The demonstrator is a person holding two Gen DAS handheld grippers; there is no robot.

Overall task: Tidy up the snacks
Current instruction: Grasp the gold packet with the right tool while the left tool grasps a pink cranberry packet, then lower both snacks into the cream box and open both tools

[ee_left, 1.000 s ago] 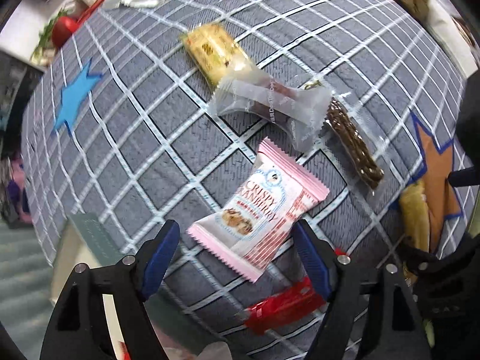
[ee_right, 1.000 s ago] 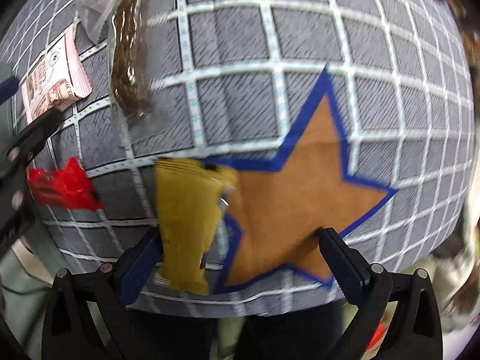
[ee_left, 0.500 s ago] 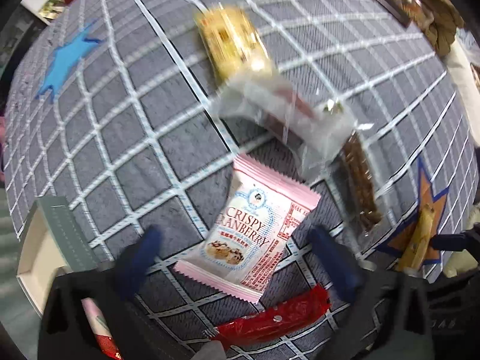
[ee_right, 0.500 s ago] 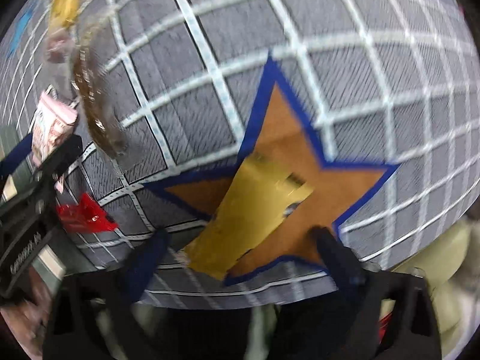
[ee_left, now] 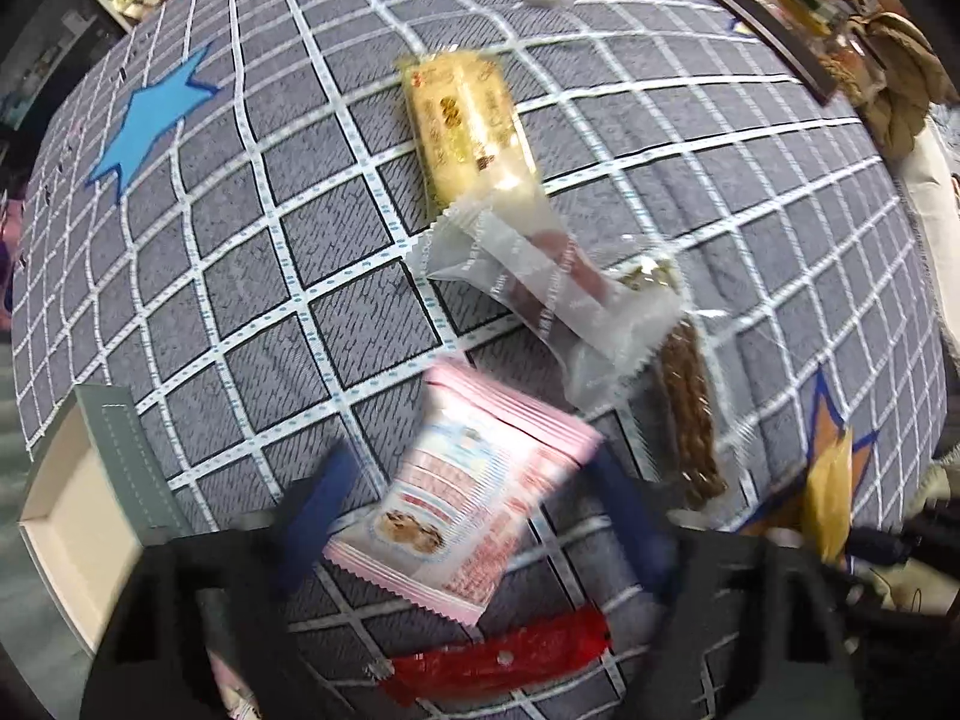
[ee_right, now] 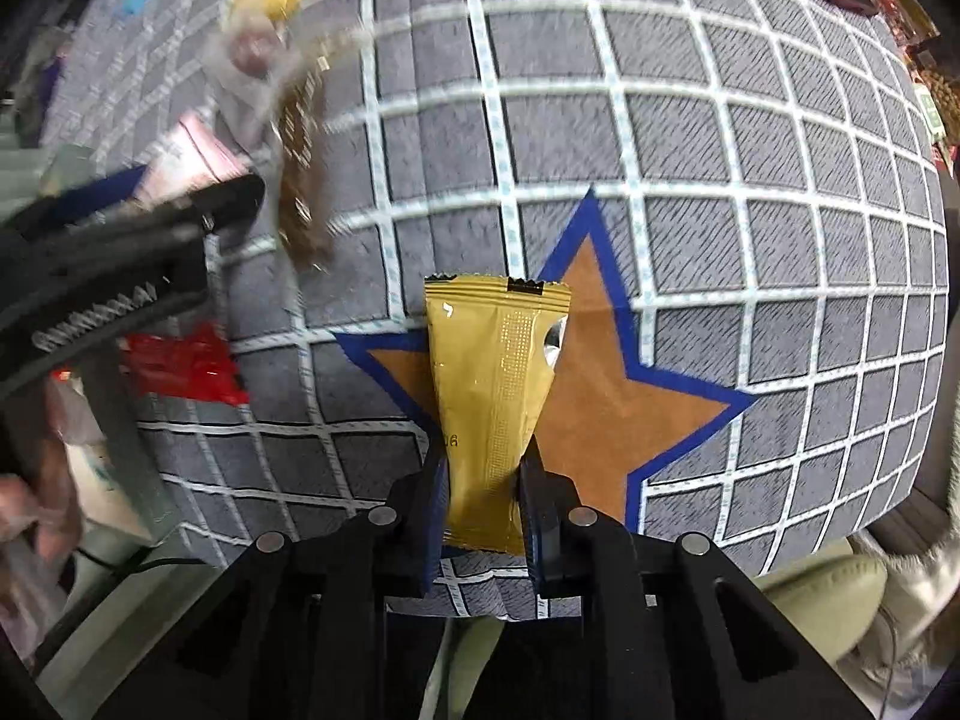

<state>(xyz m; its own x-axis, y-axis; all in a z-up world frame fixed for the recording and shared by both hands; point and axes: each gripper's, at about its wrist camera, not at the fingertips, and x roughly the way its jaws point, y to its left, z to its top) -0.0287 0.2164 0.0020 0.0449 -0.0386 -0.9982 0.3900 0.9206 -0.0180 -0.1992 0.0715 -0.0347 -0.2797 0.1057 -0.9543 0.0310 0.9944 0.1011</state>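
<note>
My right gripper point(ee_right: 483, 483) is shut on the lower end of a gold snack packet point(ee_right: 495, 384), held over an orange star point(ee_right: 618, 396) on the grey checked cloth. My left gripper point(ee_left: 474, 498) is open, its blurred blue fingers on either side of a pink-and-white cranberry snack packet point(ee_left: 462, 504). A red wrapper point(ee_left: 504, 657) lies just below it. Beyond lie a clear-wrapped snack point(ee_left: 546, 294), a brown bar point(ee_left: 690, 420) and a yellow packet point(ee_left: 471, 126). The gold packet also shows at the right of the left wrist view point(ee_left: 831, 498).
An open box point(ee_left: 78, 516) with a grey-green rim sits at the cloth's left edge. A blue star point(ee_left: 147, 120) marks the far left. Clutter and a dark tray point(ee_left: 774, 30) line the far edge. The left gripper's body point(ee_right: 108, 276) crosses the right wrist view.
My right gripper has closed on the gold packet, which now stands upright between its fingers. My left gripper has shifted over the pink packet, still open and moving.
</note>
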